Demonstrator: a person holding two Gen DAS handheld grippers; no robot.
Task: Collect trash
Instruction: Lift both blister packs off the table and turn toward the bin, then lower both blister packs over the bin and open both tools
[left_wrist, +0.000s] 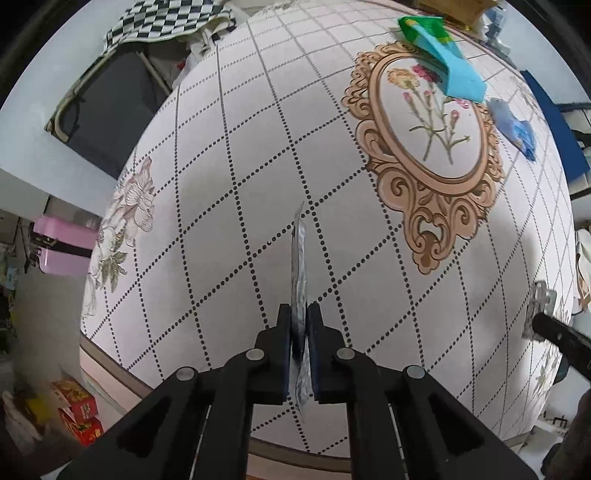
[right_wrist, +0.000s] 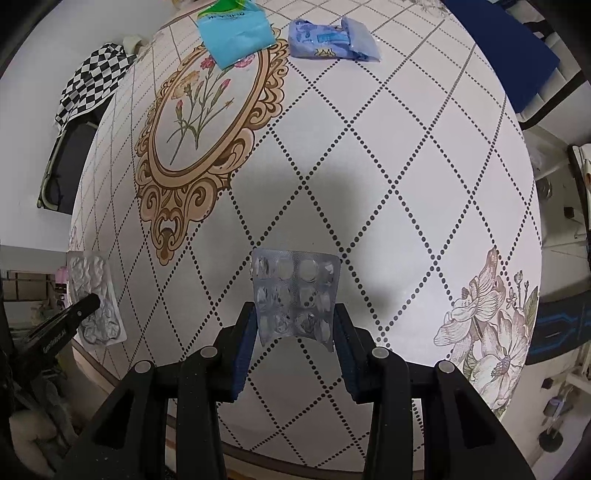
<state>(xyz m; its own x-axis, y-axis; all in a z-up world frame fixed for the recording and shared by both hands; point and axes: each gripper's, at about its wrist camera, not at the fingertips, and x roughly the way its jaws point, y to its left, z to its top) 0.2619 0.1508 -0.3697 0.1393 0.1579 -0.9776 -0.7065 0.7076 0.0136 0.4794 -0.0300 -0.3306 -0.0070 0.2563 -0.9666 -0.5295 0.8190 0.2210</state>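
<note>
My left gripper (left_wrist: 298, 317) is shut on a silver blister pack (left_wrist: 298, 258), seen edge-on and held above the table. The same pack (right_wrist: 98, 295) and the left gripper's finger (right_wrist: 79, 310) show at the left in the right wrist view. My right gripper (right_wrist: 295, 317) has its jaws apart around a second empty blister pack (right_wrist: 295, 295), which stands between the pads; contact is unclear. A blue-green wrapper (left_wrist: 443, 55) (right_wrist: 236, 33) and a pale blue plastic packet (left_wrist: 515, 125) (right_wrist: 332, 37) lie on the far side of the table.
The table wears a white cloth with dotted diamonds (left_wrist: 240, 166) (right_wrist: 406, 166) and a flower medallion (left_wrist: 428, 122). A checkered cloth over a dark chair (left_wrist: 162, 22), a pink box (left_wrist: 62, 247) and red cartons (left_wrist: 79, 410) lie beyond the table edge. A blue panel (right_wrist: 509, 48) is far right.
</note>
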